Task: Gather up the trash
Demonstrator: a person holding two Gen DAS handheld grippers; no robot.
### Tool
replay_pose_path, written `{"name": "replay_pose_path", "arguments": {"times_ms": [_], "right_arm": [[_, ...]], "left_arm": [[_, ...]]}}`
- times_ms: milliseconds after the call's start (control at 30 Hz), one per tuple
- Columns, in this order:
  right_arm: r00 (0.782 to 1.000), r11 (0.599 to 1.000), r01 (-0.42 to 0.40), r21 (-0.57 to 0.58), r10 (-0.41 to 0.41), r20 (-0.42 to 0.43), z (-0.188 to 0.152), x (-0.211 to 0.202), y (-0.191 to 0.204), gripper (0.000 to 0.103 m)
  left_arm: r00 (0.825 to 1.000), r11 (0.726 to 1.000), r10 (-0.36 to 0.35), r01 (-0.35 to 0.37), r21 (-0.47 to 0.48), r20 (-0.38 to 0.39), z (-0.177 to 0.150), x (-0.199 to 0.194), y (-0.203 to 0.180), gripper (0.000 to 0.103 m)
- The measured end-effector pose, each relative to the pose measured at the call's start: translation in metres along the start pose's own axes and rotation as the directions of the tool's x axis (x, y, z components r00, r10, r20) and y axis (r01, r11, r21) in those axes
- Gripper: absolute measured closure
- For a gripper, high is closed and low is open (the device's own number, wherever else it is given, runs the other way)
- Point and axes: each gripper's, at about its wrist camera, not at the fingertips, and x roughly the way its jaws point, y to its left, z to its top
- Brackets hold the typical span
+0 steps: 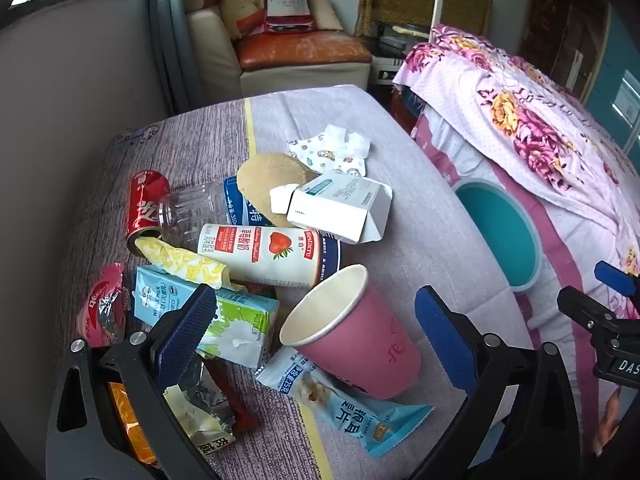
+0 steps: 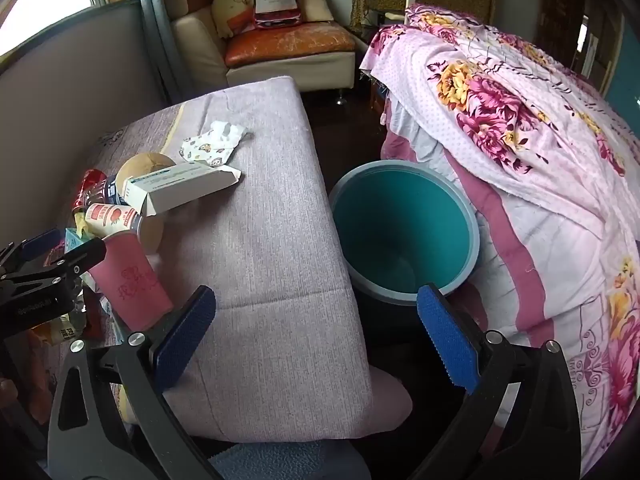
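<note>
Now, the left gripper (image 1: 316, 328) hangs wide open and empty over the litter heaped on the cloth-covered counter (image 1: 420, 208), its fingers straddling the pink paper cup (image 1: 356, 336), which lies on its side, likely the easiest first pick. The milk carton (image 1: 236, 320), strawberry drink bottle (image 1: 264, 252) and red can (image 1: 146, 204) lie jumbled beside it. The right gripper (image 2: 316, 332), jaws spread and empty too, waits toward the teal bin (image 2: 404, 232) standing just off the counter's edge, handy for drops.
</note>
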Motion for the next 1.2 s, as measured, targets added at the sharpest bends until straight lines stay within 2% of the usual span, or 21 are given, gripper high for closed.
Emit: {"name": "replay_pose_path", "arguments": {"times_ms": [500, 1200], "right_arm": [[1.0, 1.0, -0.003, 0.004, 0.003, -0.01, 0.005, 0.001, 0.005, 0.006], [1.0, 1.0, -0.008, 0.025, 0.009, -0.021, 0.002, 0.007, -0.001, 0.006]], "left_arm": [[1.0, 1.0, 0.005, -0.005, -0.023, 0.009, 0.0, -0.001, 0.011, 0.003], [1.0, 1.0, 0.005, -0.005, -0.005, 0.017, 0.0, -0.002, 0.009, 0.003]]}}
